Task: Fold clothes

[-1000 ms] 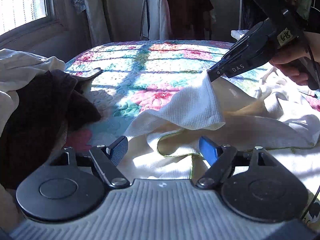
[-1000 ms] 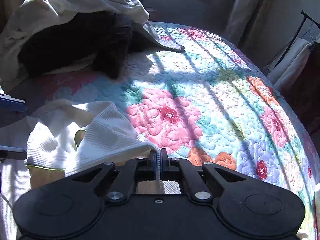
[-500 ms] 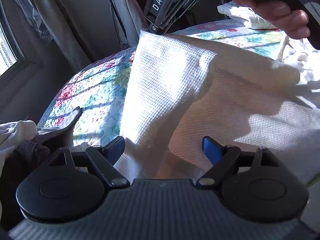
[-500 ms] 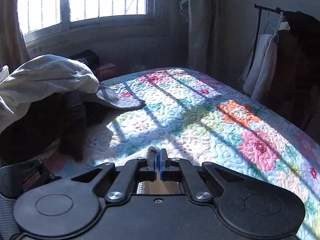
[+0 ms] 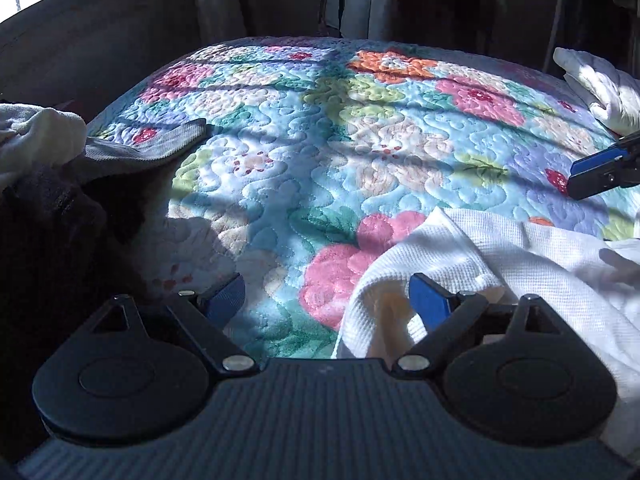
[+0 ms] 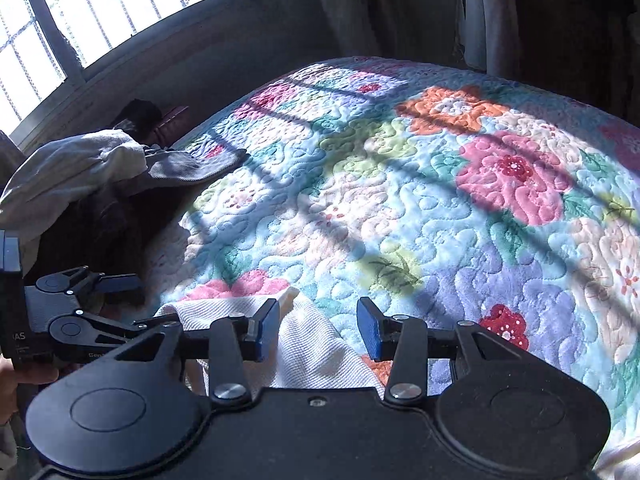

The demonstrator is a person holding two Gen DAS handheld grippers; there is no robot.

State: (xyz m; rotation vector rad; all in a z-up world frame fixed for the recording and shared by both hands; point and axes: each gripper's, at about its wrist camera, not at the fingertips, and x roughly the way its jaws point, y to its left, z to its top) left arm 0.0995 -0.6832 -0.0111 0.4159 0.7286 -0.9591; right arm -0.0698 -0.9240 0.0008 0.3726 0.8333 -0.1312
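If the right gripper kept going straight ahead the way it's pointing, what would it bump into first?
Probably the white waffle-knit cloth lying just under the open right gripper, or the flowered quilt right beyond its edge. Depth is hard to judge.

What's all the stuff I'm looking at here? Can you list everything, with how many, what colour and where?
quilt: one, floral in pink, blue, green and orange, covering the bed
white waffle-knit garment: one, white, lying on the quilt's near edge, just ahead of both grippers
pile of clothes: one heap, pale and dark pieces, at the quilt's left side
white cloth: one, white, at the quilt's far right edge
window: one, bright, barred, upper left
hanging clothes: number unclear, pale and dark, behind the bed
left gripper: one, black with blue fingers, open, empty
right gripper: one, black with blue fingers, jaws just opened, garment below them, not gripped
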